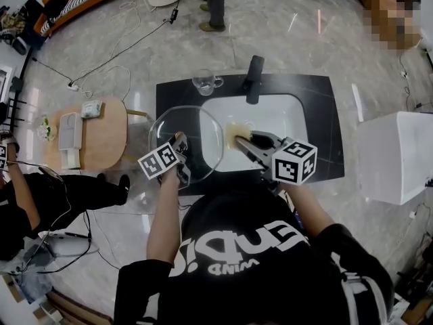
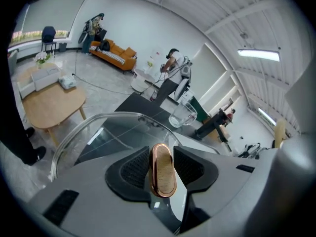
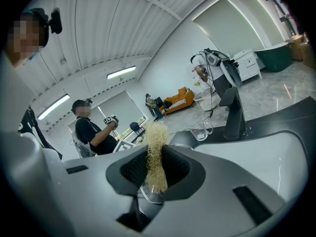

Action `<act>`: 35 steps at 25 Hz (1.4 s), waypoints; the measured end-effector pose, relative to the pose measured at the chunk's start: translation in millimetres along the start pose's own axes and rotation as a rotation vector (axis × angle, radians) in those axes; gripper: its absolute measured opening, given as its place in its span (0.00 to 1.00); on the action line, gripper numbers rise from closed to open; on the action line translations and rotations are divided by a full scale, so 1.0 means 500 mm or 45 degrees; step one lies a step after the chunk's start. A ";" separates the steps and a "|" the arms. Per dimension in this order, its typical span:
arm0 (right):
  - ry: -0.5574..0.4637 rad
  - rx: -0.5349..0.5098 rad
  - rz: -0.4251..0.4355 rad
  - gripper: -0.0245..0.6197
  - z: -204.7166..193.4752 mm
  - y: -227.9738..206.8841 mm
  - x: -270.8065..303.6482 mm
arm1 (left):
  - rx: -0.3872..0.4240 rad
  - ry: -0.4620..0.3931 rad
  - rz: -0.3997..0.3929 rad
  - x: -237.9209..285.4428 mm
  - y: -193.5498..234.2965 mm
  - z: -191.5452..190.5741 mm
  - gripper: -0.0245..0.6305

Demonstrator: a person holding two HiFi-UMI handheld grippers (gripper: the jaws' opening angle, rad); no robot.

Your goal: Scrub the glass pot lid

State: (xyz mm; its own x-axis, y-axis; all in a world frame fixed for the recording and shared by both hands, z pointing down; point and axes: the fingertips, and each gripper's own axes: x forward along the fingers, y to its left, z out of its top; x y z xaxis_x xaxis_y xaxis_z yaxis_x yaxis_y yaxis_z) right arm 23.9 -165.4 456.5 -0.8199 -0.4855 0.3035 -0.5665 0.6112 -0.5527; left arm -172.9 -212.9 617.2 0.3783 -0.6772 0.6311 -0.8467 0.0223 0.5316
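Note:
The round glass pot lid [image 1: 199,124] hangs tilted over the left end of the sink, partly past the black counter's edge. My left gripper [image 1: 180,143] is shut on its copper-coloured oval knob [image 2: 163,169], which stands upright between the two black pads; the lid's clear rim [image 2: 98,119] arches ahead of the jaws. My right gripper [image 1: 245,141] is shut on a pale yellow fibrous scrubber [image 1: 237,133], just right of the lid and over the basin. In the right gripper view the scrubber [image 3: 156,152] sticks up between the pads and the lid is not visible.
A white sink basin [image 1: 287,114] is set in a black counter [image 1: 318,90], with a black faucet [image 1: 254,78] behind it and a glass mug [image 1: 205,82] at the back left. A round wooden table [image 1: 101,141] stands left, a white cabinet [image 1: 399,154] right. A person [image 1: 215,5] stands beyond.

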 end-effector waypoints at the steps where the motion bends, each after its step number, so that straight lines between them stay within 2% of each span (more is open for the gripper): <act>1: 0.002 -0.004 -0.002 0.13 0.001 -0.001 0.002 | 0.031 -0.008 0.013 -0.005 -0.002 0.008 0.28; 5: 0.010 -0.027 -0.014 0.13 0.001 -0.005 0.009 | 0.133 -0.055 0.047 -0.035 -0.017 0.041 0.26; 8: 0.008 -0.072 -0.039 0.13 -0.001 -0.006 0.014 | 0.216 -0.114 0.067 -0.069 -0.038 0.061 0.15; 9: 0.006 -0.092 -0.053 0.13 -0.001 -0.007 0.016 | 0.242 -0.132 0.059 -0.080 -0.050 0.066 0.10; 11: 0.001 -0.134 -0.083 0.13 -0.002 -0.009 0.019 | 0.295 -0.168 0.018 -0.103 -0.082 0.075 0.06; 16: -0.020 -0.241 -0.175 0.13 -0.009 -0.022 0.027 | 0.385 -0.308 -0.140 -0.160 -0.165 0.090 0.06; 20: -0.038 -0.317 -0.225 0.13 -0.018 -0.030 0.033 | 0.447 -0.398 -0.198 -0.193 -0.196 0.086 0.06; 26: -0.073 -0.370 -0.265 0.13 -0.027 -0.036 0.042 | 0.586 -0.533 -0.180 -0.220 -0.206 0.071 0.06; 29: -0.080 -0.386 -0.271 0.13 -0.028 -0.037 0.044 | 0.587 -0.570 -0.160 -0.223 -0.197 0.065 0.06; 35: -0.100 -0.401 -0.267 0.13 -0.025 -0.030 0.038 | 0.572 -0.576 -0.126 -0.228 -0.190 0.064 0.06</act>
State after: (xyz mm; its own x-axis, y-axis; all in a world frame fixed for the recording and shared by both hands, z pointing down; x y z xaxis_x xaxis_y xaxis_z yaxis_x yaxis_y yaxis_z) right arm 15.8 -176.0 480.1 -0.6813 -0.6596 0.3175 -0.7292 0.6495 -0.2155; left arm -147.6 -161.2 476.5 0.3507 -0.9056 0.2386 -0.9271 -0.2997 0.2251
